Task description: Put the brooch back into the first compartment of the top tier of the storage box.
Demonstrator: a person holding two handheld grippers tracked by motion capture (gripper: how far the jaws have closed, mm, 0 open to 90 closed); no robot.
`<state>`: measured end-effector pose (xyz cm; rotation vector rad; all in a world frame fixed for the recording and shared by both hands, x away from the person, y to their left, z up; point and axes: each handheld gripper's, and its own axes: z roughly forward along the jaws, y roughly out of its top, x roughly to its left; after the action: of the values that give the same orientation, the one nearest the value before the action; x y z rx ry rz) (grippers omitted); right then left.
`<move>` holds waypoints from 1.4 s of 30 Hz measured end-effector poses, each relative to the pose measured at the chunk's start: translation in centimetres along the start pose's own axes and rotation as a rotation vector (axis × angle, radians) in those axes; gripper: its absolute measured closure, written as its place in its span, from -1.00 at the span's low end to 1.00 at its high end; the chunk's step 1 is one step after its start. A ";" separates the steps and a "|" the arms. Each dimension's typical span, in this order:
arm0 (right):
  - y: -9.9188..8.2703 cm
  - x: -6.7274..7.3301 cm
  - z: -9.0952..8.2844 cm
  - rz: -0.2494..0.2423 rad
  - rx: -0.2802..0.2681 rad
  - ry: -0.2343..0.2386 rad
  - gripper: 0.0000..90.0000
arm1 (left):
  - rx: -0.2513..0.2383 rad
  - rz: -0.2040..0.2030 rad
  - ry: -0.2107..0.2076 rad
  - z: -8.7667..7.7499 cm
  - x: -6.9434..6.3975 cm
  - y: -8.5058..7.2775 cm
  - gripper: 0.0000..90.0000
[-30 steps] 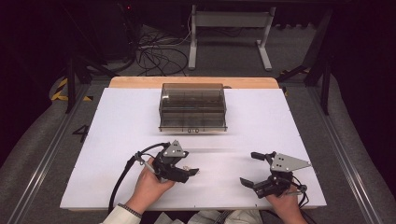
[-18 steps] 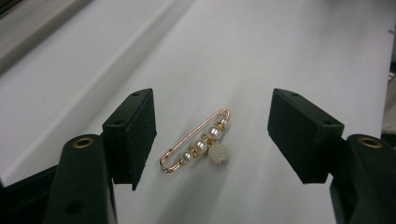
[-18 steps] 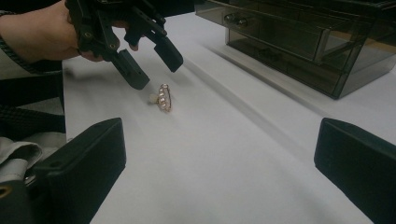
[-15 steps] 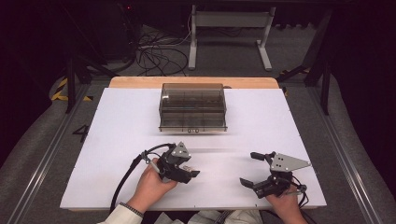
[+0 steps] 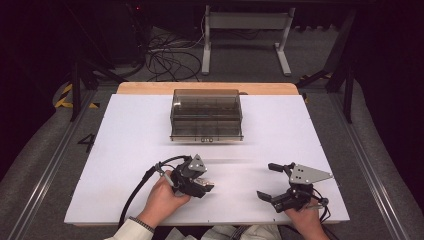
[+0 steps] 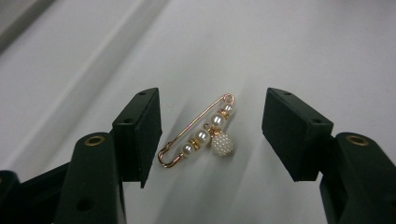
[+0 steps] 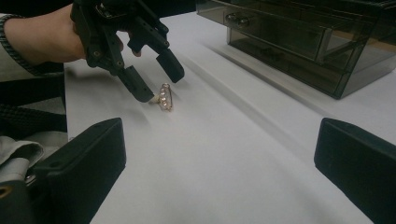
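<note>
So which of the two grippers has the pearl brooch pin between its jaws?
The left gripper: the pin lies between its closing, not yet touching jaws. The right gripper stands open, apart.

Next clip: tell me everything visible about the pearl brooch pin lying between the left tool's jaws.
The brooch pin is a gold-coloured safety-pin frame, seemingly metal, with a row of four round white pearl-like beads set apart by small gold spacers, and a larger beaded white ball hanging beside them. It looks closed and lies flat on the white table surface, slanting across the left gripper view. It sits between the left tool's jaws, which have just been closing; neither pad touches it yet. In the right gripper view it shows beside those jaw tips.
</note>
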<state>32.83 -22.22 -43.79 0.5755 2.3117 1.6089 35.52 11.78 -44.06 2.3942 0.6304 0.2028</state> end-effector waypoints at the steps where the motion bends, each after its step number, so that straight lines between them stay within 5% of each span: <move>1: 0.0 0.0 0.0 0.000 0.000 0.000 -0.94 | 0.006 0.003 -0.002 0.0 0.0 0.0 -0.12; 30: 0.0 0.0 0.2 -0.001 0.007 0.014 -0.94 | 0.075 0.084 0.012 0.5 -0.7 0.1 0.60; 32: 0.0 0.0 0.2 -0.001 0.007 0.015 -0.94 | 0.071 0.088 0.009 0.3 -0.7 0.1 0.78; 42: 0.0 0.0 0.2 0.001 0.008 0.016 -0.93 | 0.044 0.095 0.015 -0.2 -1.0 0.3 0.82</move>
<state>32.93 -22.08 -43.90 0.5675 2.3305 1.6120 34.71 11.25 -43.68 2.4696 0.5337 0.2493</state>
